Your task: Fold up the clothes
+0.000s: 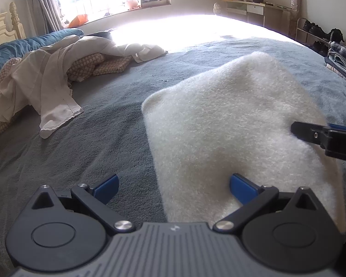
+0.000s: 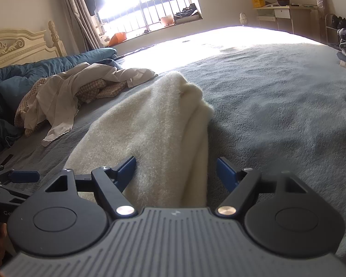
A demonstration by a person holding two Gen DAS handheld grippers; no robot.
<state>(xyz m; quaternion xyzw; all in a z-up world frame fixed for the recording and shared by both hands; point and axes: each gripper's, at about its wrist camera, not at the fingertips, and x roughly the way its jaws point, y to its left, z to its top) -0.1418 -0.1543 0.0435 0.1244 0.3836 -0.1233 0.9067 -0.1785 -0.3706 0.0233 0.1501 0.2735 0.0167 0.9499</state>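
Right wrist: cream fleece (image 2: 154, 120) between spread jaws.

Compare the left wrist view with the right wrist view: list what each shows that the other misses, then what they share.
Only the left wrist view: the white fleece's broad flat top, and the right gripper reaching in from the right edge.
Only the right wrist view: the carved headboard in full, and the fleece's stacked folded edge.
Both: grey bedspread, beige clothes pile, blue duvet, window, desk, and both grippers open.
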